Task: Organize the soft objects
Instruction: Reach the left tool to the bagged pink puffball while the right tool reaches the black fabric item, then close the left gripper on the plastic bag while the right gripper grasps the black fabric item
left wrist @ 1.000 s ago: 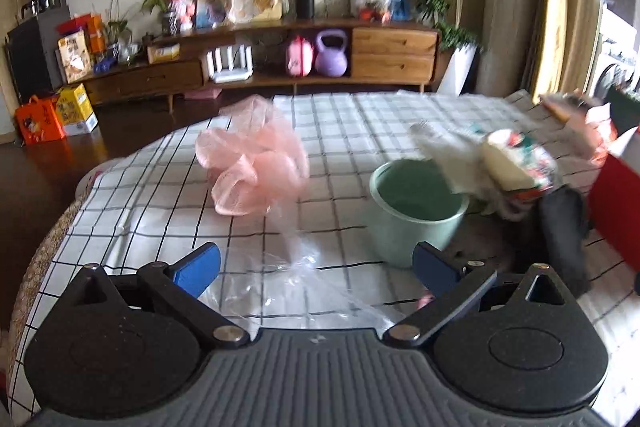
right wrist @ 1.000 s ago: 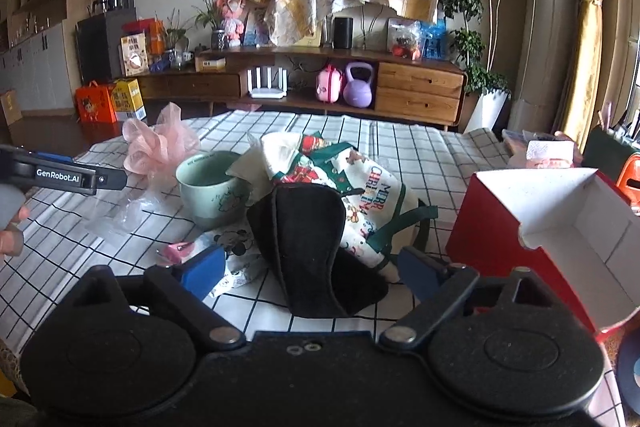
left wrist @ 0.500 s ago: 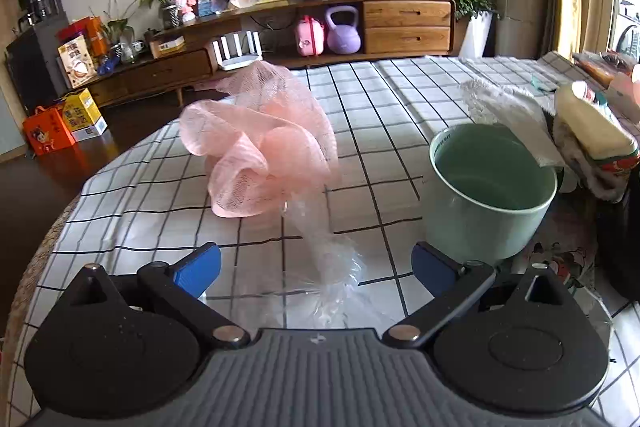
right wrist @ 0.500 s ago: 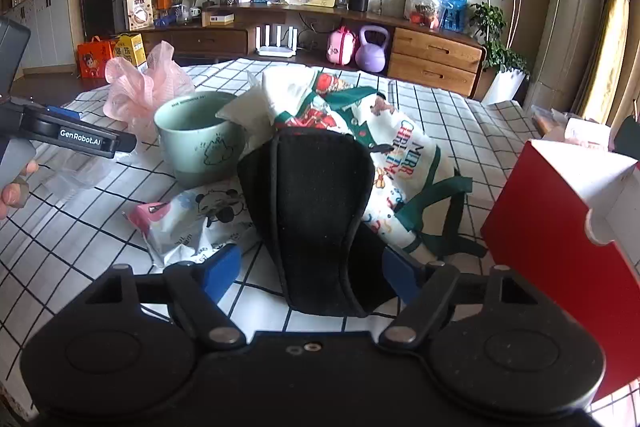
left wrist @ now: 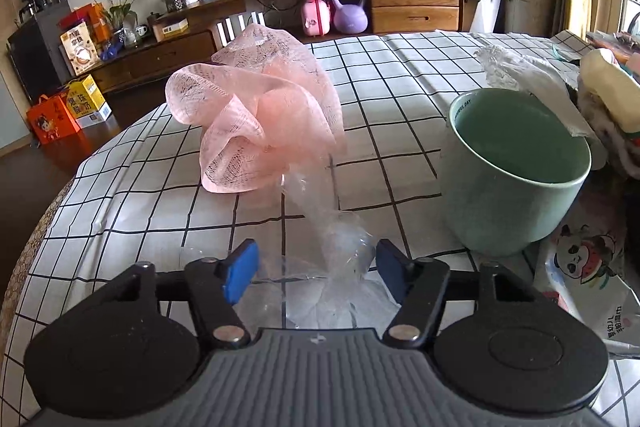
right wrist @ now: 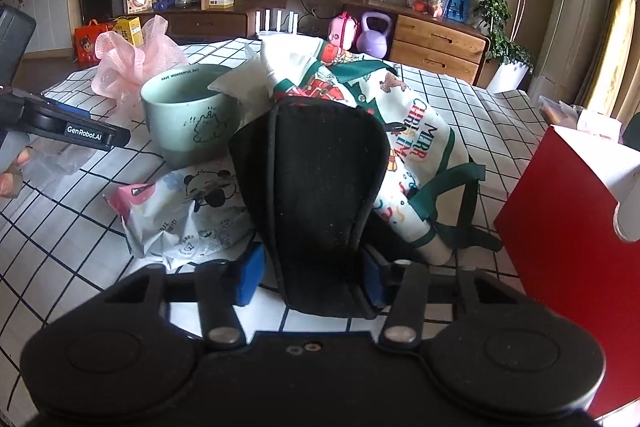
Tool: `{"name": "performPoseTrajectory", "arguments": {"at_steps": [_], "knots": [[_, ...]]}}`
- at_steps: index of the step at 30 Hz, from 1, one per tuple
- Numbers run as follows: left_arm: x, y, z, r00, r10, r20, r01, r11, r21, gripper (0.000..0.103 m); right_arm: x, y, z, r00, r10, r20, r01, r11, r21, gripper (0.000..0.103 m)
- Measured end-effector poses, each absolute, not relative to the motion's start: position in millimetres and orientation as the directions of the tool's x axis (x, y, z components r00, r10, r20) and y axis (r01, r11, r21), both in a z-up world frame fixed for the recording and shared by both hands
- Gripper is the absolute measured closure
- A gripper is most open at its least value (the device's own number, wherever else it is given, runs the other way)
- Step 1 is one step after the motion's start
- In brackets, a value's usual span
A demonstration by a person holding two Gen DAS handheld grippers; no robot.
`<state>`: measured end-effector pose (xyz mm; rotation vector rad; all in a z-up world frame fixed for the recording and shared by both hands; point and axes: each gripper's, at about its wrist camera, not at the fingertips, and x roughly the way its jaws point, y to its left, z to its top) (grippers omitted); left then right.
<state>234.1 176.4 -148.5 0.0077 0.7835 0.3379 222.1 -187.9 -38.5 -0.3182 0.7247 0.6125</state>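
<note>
Both grippers closer, narrower: left gripper [left wrist: 316,267] astride clear plastic [left wrist: 340,259]; right gripper [right wrist: 312,277] astride black pad [right wrist: 312,187].

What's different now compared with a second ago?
Both grippers have moved in closer. The left gripper now straddles the clear plastic wrap trailing from the pink mesh pouf; the right gripper straddles the black pad. Neither has closed. The green cup stayed put.

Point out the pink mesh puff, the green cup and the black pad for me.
Pink mesh puff [left wrist: 264,119]: left wrist view, middle of the ruffles.
Green cup [left wrist: 500,211]: left wrist view, outer wall below the rim.
Black pad [right wrist: 316,179]: right wrist view, centre of its front face.
</note>
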Motion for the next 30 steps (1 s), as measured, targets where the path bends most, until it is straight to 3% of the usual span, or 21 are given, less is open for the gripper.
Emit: {"name": "performPoseTrajectory", "arguments": {"at_steps": [4,8,15,18,19,30], "knots": [[232.4,175.0,-147.9,0.657,0.306,-0.689,-0.293,0.946,0.141,0.061,219.9,-187.9,-36.7,0.594,0.407,-0.694,-0.616,0.785,-0.067,0.062],[230.0,175.9,-145.3,0.658,0.307,-0.688,-0.301,0.944,0.134,0.068,217.1,-187.9,-33.4,0.599,0.411,-0.688,-0.62,0.781,-0.073,0.068],[219.5,180.5,-137.5,0.666,0.295,-0.685,-0.315,0.944,0.1,0.071,212.9,-195.3,-21.8,0.584,0.455,-0.672,-0.629,0.777,-0.02,0.089],[213.5,178.0,-137.0,0.672,0.29,-0.682,-0.305,0.947,0.102,0.071,209.5,-199.1,-16.0,0.581,0.471,-0.664,-0.627,0.779,0.004,0.092],[211.0,178.2,-136.7,0.673,0.283,-0.683,-0.304,0.948,0.093,0.071,208.7,-201.1,-14.0,0.579,0.476,-0.662,-0.625,0.78,0.015,0.098],[181.2,174.0,-122.9,0.692,0.237,-0.682,-0.282,0.958,0.048,0.072,192.7,-225.3,14.7,0.545,0.555,-0.628,-0.629,0.766,0.131,0.1]]}}
